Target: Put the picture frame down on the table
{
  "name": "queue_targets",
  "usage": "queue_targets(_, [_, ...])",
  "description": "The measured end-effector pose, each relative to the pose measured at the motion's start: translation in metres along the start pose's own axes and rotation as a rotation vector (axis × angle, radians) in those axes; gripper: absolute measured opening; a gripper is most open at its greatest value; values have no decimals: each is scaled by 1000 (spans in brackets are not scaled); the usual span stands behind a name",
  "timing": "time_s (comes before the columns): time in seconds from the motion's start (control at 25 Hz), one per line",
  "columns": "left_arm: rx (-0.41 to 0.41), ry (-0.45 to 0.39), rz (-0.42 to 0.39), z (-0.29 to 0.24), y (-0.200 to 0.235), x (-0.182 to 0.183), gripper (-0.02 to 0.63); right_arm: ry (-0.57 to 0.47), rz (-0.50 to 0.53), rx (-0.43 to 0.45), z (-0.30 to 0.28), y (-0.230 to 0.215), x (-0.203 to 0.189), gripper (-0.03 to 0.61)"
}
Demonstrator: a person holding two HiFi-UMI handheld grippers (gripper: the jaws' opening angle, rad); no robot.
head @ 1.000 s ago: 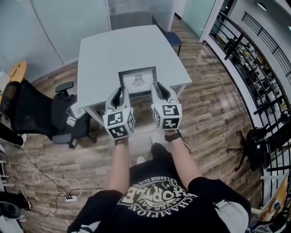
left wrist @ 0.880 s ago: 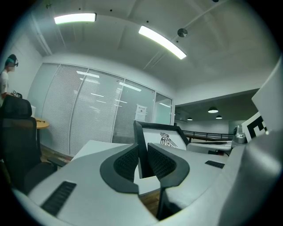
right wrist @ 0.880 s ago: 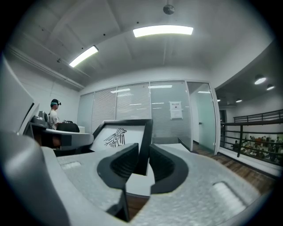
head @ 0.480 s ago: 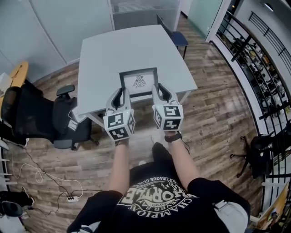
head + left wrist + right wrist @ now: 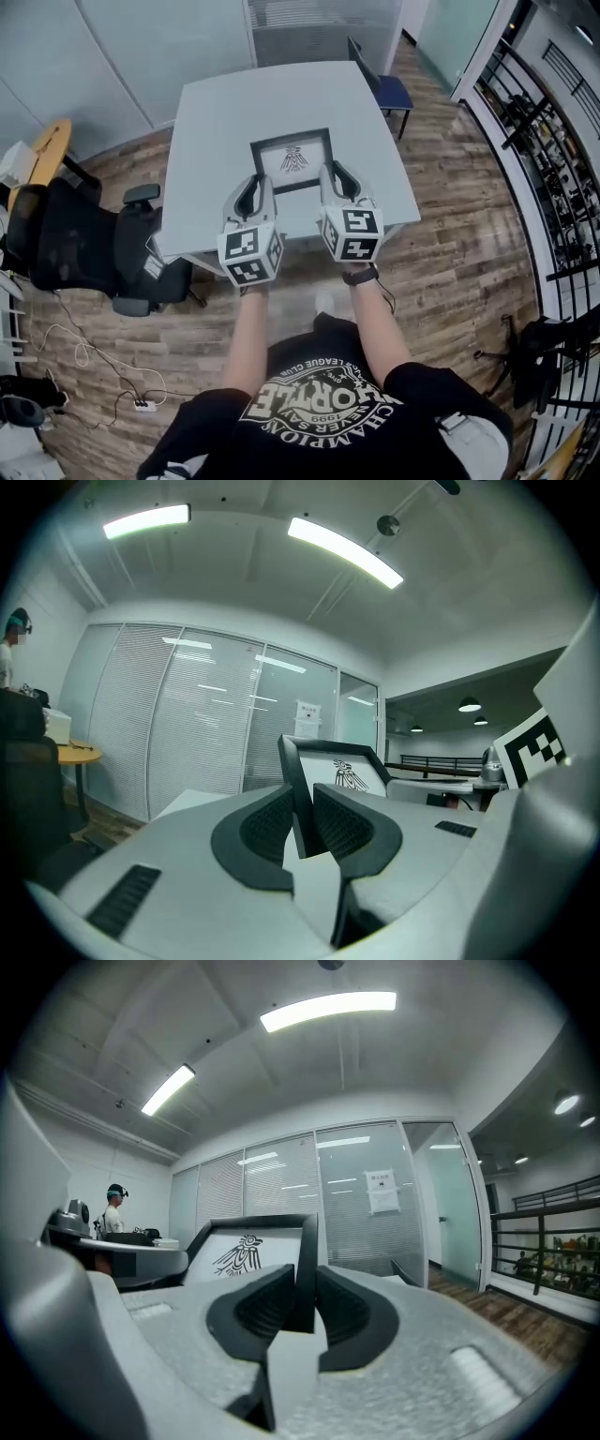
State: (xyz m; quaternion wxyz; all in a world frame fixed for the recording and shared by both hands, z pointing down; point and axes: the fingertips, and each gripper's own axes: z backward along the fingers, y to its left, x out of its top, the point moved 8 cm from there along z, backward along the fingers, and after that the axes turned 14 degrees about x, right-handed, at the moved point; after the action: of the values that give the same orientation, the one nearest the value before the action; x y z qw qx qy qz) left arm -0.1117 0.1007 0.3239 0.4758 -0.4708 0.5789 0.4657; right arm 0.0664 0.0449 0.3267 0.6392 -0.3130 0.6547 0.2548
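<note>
1. Left hand-held gripper [image 5: 255,190]: mine, in my left hand. Jaws drawn in to a narrow gap, both pads pressed on the black left edge of the picture frame [image 5: 293,160]. Marker cube on its near end.

2. Right hand-held gripper [image 5: 335,181]: mine, in my right hand. Jaws likewise nearly together, clamped on the frame's black right edge. Marker cube on its near end.

3. Picture frame: black border, white sheet with a dark bird-like drawing. Held between my two hand-held grippers, one on each side edge, near the lower corners. In the head view it lies over the near middle of the worktop [image 5: 234,103], drawing side toward me. I cannot tell whether its underside touches the worktop.

4. Worktop: pale grey, square, carrying nothing apart from the frame over it.

5. Black office chair [image 5: 80,246]: on the wooden floor [image 5: 450,225], just beside the worktop's left near corner.

6. Blue chair [image 5: 392,91]: at the worktop's far right corner.

7. Black railing [image 5: 548,141]: along the right side of the room, well apart from the worktop.

8. Power strip [image 5: 142,407]: on the floor at my left, white cable attached.

9. Person [image 5: 114,1209]: standing in the far background, seen in the right gripper view.
</note>
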Motion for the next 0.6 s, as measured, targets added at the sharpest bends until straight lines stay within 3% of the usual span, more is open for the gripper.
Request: queue_targets(0.6, [89,-2,12,-115,-51,5,71,-10,-37,113,-77,-117,10,67])
